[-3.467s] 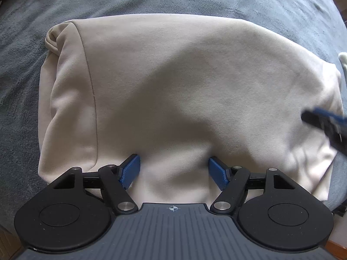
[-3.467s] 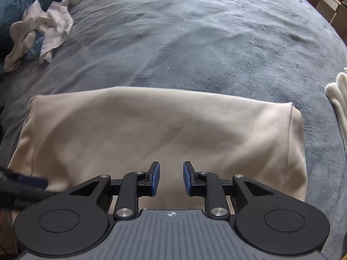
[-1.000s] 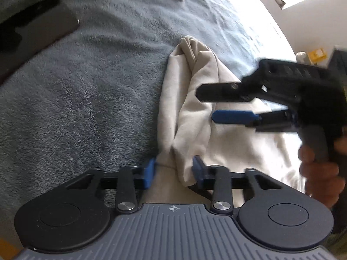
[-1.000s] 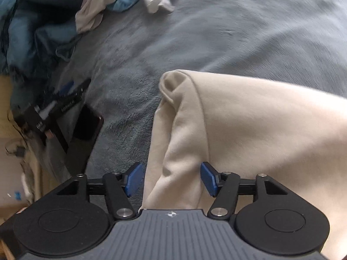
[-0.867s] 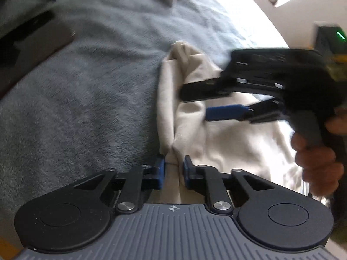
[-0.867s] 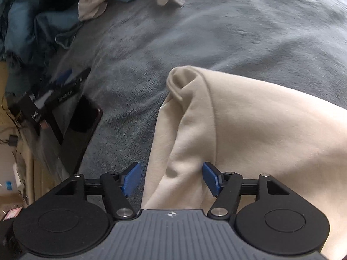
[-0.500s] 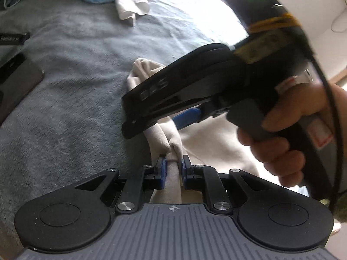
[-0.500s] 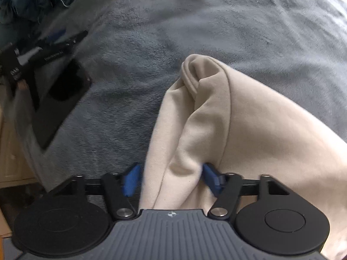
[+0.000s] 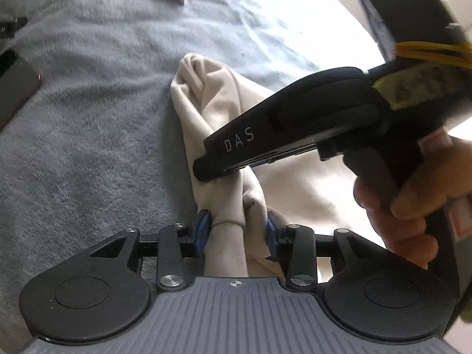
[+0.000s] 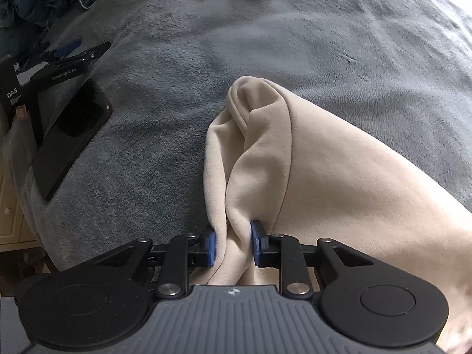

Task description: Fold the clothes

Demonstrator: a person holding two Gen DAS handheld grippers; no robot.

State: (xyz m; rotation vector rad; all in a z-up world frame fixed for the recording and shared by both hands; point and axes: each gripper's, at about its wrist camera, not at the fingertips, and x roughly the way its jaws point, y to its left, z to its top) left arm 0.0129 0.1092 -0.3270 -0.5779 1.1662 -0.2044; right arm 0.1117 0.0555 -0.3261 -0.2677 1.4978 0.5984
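Cream garment [image 10: 339, 183] bunched on grey blanket [image 10: 265, 44]; no containers seen.

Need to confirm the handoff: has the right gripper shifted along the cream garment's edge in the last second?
Yes. In the left wrist view the right gripper has come down the cream garment edge toward the left gripper, its jaws closing on the fabric.

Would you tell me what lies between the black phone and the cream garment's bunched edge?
Only bare grey blanket separates the phone from the cream garment, in the right wrist view.

Plain cream garment [image 10: 339, 177] on a grey-blue fleece blanket [image 10: 265, 35].
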